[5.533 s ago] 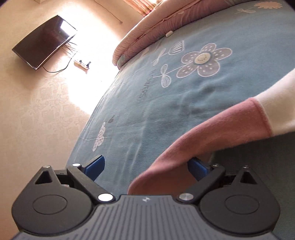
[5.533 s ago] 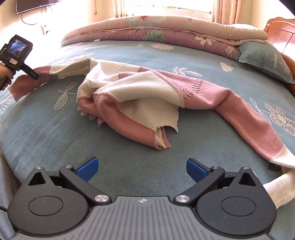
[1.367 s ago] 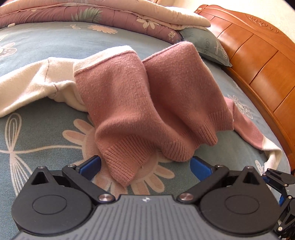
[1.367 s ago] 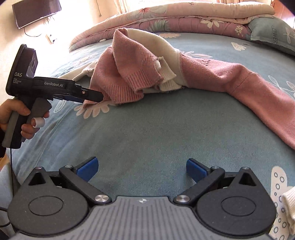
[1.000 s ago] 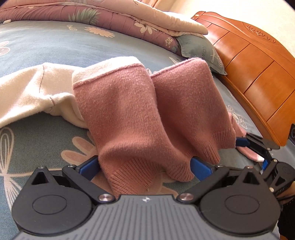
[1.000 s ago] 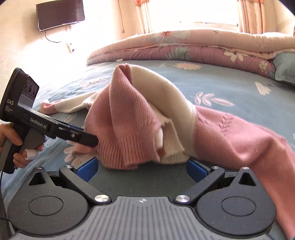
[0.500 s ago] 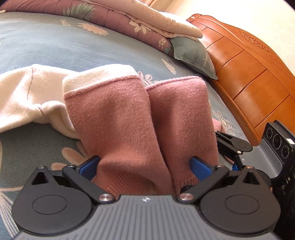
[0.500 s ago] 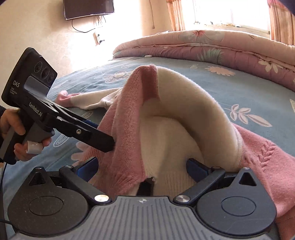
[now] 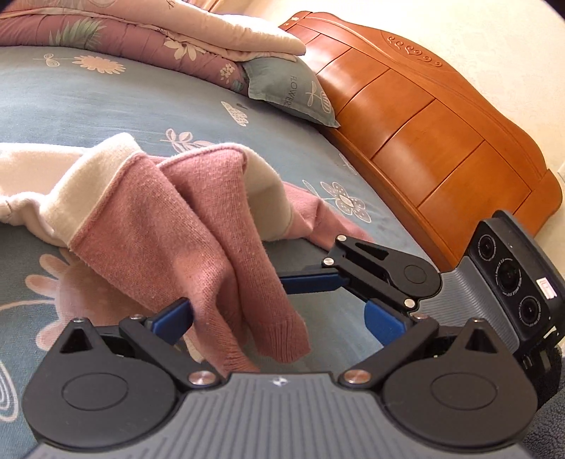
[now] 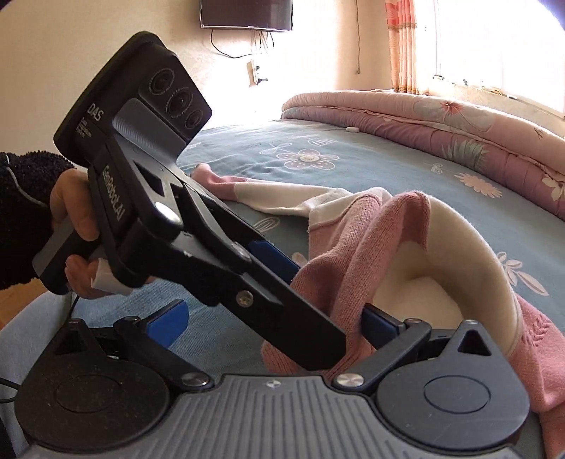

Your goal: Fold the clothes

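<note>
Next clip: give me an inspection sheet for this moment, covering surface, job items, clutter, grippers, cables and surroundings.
Surface: bed with a blue floral sheet.
Job's things: pink and cream sweater, bunched and raised at the near edge, one sleeve trailing away.
Clutter: nothing seen.
Grippers: left gripper open with the sweater's hem hanging between its fingers; right gripper open, reaching into the same fold.
Cables: wires hang below the wall TV; a thin cord at the left hand.
Surroundings: folded quilt, pillow, wooden headboard, curtained window.
</note>
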`<state>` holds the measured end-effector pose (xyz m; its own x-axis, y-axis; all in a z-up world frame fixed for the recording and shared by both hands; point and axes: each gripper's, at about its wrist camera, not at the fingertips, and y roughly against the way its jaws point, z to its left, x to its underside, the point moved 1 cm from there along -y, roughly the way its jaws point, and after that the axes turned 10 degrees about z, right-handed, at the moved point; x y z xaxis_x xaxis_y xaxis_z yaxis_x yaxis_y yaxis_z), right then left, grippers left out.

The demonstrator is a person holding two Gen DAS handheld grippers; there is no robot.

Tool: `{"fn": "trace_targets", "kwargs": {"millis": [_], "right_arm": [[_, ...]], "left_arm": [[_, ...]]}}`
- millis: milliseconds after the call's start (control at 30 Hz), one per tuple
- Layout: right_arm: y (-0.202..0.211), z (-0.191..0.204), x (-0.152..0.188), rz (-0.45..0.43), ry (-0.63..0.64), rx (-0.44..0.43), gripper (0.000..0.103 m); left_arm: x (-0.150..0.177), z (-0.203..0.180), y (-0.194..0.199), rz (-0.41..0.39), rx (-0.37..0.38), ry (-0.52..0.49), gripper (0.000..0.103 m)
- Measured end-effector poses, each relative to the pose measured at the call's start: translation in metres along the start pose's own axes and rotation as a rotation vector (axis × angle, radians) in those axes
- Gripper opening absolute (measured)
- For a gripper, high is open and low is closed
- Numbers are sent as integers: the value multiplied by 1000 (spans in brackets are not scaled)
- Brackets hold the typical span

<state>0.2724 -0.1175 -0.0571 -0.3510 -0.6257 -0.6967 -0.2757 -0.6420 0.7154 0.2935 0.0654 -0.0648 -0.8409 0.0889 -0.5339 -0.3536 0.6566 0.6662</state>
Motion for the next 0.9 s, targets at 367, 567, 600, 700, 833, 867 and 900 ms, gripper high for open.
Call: {"fn": "trace_targets", "kwargs": {"millis": [367,567,600,700,833,867,900], "right_arm": [[25,-63,52,15,-333,21,103],[-1,-119,39,-75,-473,-20,103],[-11,-126,33,-79,-470,-45,103],[-39,-142,19,-61,-445,-70,103],[-69,-154,11,-14,-422,-51,103],[-70,-152,10,1,-429,-68,103],[-69,-146,10,18,-421,-95,103]], "left_arm": [[23,35,7,-13,-194,186,102],[11,65,-6,-32,-198,250,102],[8,70,-8,-38,-187,260,102],[-4,85,-16,-58,-155,276,102],[-18,99,-25,-75,-127,295,102],[-20,99,-26,-71,-114,298,102],[-21,99,-28,-68,-100,302,102]]}}
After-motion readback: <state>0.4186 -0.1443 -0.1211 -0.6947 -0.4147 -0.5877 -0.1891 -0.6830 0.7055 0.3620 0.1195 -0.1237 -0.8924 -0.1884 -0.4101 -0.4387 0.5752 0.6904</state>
